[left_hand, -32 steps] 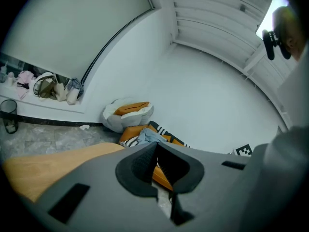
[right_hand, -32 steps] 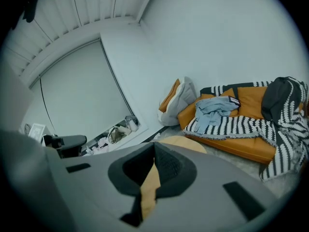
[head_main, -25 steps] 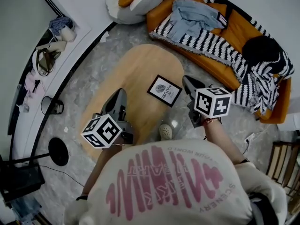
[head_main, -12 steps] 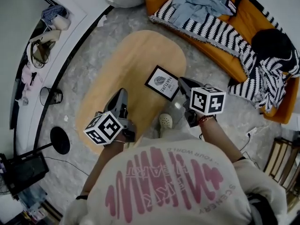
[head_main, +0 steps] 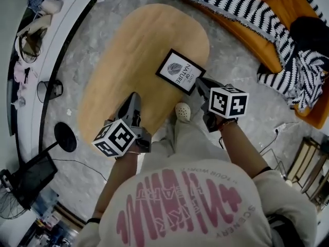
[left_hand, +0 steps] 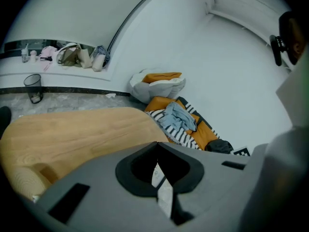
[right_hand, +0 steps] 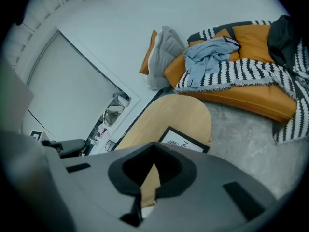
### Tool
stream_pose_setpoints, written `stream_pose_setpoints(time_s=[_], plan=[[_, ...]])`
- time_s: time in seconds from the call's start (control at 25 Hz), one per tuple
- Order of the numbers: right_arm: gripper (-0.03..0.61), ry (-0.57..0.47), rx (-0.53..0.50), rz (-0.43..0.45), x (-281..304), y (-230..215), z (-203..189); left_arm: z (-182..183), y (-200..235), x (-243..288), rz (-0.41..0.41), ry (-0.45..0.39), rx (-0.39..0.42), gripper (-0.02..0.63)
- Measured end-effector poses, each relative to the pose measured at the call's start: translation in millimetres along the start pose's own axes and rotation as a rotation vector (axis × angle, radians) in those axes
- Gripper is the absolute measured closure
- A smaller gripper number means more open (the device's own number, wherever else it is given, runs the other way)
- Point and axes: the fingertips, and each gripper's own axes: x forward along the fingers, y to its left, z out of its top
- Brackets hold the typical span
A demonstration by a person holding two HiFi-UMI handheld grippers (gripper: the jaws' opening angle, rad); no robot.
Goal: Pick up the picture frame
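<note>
Print in the picture frame point(head_main: 180, 71) reads "NATURE". It lies flat on the oval wooden desk point(head_main: 128, 55), with grey marble floor point(head_main: 77, 60) and orange sofa point(head_main: 264, 42) beyond. Closed and empty: left tongs point(head_main: 134, 98), right tongs point(head_main: 199, 82).

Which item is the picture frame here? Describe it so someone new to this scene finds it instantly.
Find the oval wooden table in front of the orange sofa. The picture frame lies flat near the table's sofa-side edge. It has a thin black border round a white print and is the only thing on the wood.
</note>
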Motion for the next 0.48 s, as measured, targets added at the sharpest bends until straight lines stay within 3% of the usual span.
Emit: stream_pose_setpoints(time_s=[0.12,0.48], plan=[[0.574,0.034,0.026,-0.001,17,-17,-11,-10,22,8,0.062,0.013,-0.052,0.611],[0.574,0.143,0.114,-0.009,59,-62,-67,-55,50,15,0.118,0.120,-0.069,0.611]])
